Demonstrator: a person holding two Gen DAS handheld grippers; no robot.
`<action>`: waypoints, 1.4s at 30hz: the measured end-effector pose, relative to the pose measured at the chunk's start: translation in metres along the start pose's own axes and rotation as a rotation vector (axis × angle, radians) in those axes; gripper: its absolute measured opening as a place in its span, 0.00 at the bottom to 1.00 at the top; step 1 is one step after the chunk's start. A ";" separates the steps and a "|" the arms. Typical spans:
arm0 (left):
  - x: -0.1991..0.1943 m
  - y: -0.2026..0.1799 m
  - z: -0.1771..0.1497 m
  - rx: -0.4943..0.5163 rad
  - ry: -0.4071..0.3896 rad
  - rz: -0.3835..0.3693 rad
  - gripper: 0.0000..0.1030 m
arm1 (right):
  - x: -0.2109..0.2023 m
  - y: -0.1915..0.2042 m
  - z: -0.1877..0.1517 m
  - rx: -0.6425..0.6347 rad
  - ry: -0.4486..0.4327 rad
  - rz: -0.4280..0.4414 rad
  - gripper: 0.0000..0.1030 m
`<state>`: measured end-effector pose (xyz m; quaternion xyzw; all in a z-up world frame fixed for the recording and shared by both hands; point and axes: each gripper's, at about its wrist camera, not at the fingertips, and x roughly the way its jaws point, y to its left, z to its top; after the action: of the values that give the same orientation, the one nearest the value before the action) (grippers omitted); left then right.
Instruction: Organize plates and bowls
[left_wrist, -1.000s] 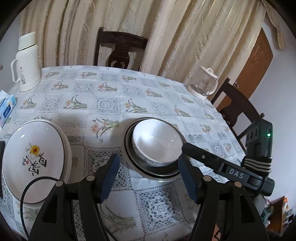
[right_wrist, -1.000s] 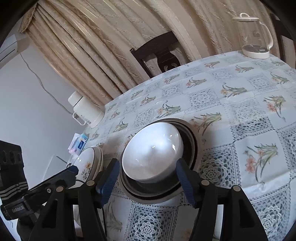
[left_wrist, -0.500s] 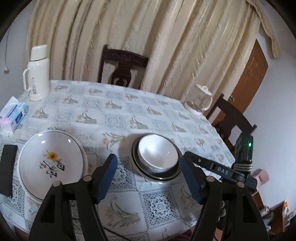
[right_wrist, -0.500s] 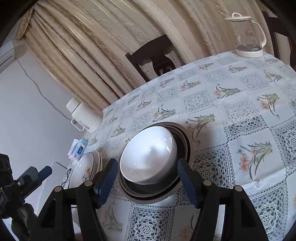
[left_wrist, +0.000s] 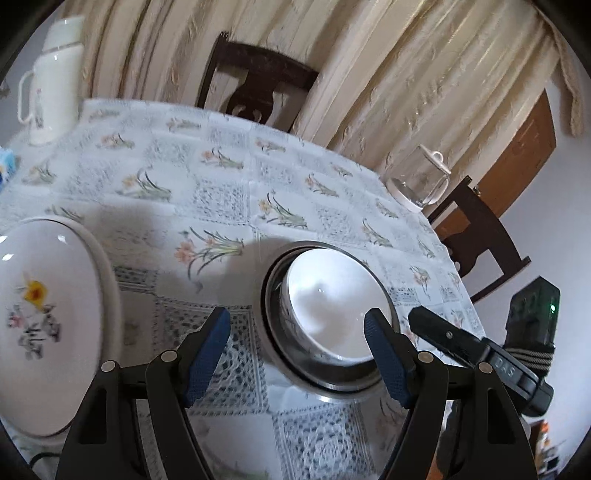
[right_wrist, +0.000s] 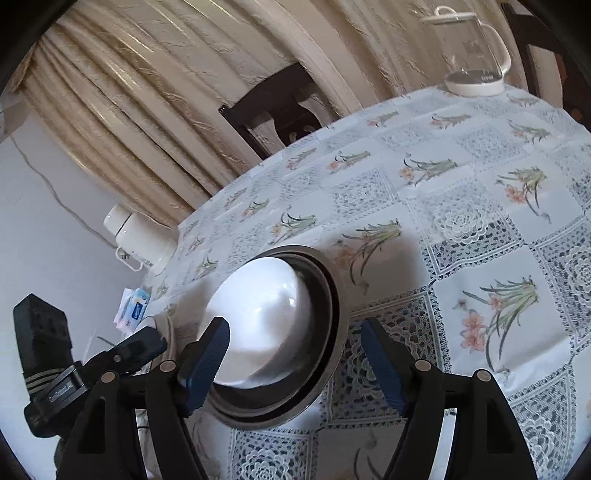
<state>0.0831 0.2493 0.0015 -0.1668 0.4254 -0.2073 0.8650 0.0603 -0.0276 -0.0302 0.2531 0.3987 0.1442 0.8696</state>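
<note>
A white bowl (left_wrist: 328, 302) sits nested inside a steel bowl (left_wrist: 280, 354) on the flowered tablecloth. My left gripper (left_wrist: 297, 347) is open just in front of it, its blue pads straddling the steel bowl's near left rim. To the left lies a white plate (left_wrist: 48, 310) with a flower motif, stacked on another. In the right wrist view the same white bowl (right_wrist: 258, 314) rests in the steel bowl (right_wrist: 332, 332); my right gripper (right_wrist: 295, 358) is open around the bowls' near edge, empty. The left gripper's body (right_wrist: 74, 373) shows at lower left there.
A white thermos (left_wrist: 51, 81) stands at the far left, a glass kettle (left_wrist: 421, 181) at the far right. A tissue pack (right_wrist: 135, 304) lies near the left table edge. Dark wooden chairs (left_wrist: 258, 88) ring the table before beige curtains.
Both grippers have come down and closer to the nested bowls after the left one had pulled back and up. Both stay open; the bowls and plates have not moved.
</note>
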 end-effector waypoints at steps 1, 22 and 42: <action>0.007 0.002 0.001 -0.010 0.007 -0.001 0.73 | 0.004 -0.001 0.000 0.004 0.006 -0.001 0.75; 0.075 0.018 -0.003 -0.068 0.133 -0.006 0.69 | 0.044 -0.002 -0.010 -0.011 0.085 -0.018 0.71; 0.067 0.007 -0.019 -0.047 0.124 -0.007 0.56 | 0.038 0.007 -0.015 -0.037 0.069 -0.001 0.64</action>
<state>0.1062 0.2193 -0.0575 -0.1755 0.4824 -0.2104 0.8320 0.0724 -0.0003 -0.0582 0.2317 0.4260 0.1597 0.8598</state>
